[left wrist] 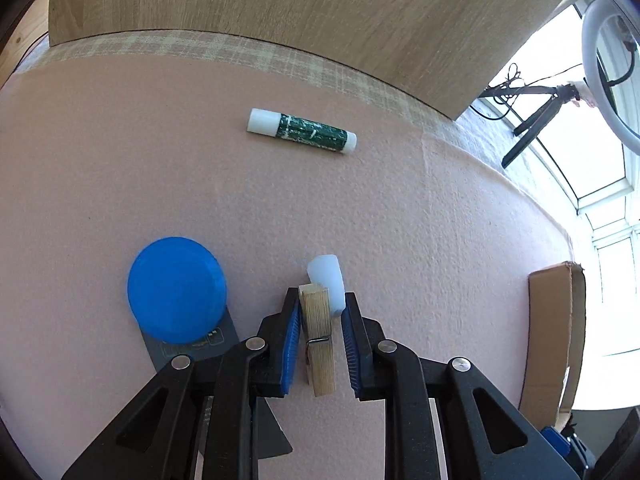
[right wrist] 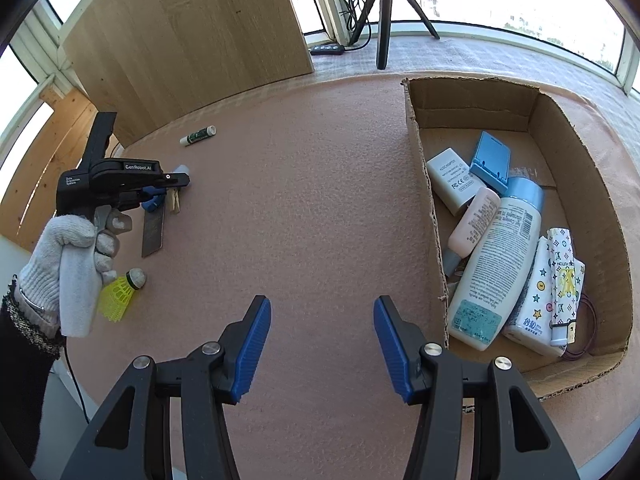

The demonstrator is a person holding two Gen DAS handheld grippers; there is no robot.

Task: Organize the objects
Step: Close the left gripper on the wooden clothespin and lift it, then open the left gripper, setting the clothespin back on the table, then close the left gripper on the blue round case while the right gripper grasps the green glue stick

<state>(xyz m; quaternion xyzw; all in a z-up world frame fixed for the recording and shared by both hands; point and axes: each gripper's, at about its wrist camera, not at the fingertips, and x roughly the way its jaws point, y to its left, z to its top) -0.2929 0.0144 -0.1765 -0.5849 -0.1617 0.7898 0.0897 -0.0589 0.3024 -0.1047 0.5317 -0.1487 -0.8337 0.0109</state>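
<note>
My left gripper (left wrist: 320,312) sits low over the pink mat with its jaws around a wooden clothespin (left wrist: 318,340) and a white cap (left wrist: 329,282); a small gap shows beside each, so I cannot tell if it grips. A blue lid (left wrist: 176,290) rests on a grey card (left wrist: 224,344) to the left. A green glue stick (left wrist: 302,131) lies farther ahead. My right gripper (right wrist: 322,340) is open and empty above the mat, left of a cardboard box (right wrist: 432,216) holding several bottles and packets. The left gripper (right wrist: 176,188) also shows in the right wrist view.
A yellow shuttlecock (right wrist: 120,294) lies near the gloved left hand. A wooden board (right wrist: 192,32) stands at the back of the mat. A tripod (right wrist: 386,4) stands beyond it by the window. The mat's front edge runs close below the right gripper.
</note>
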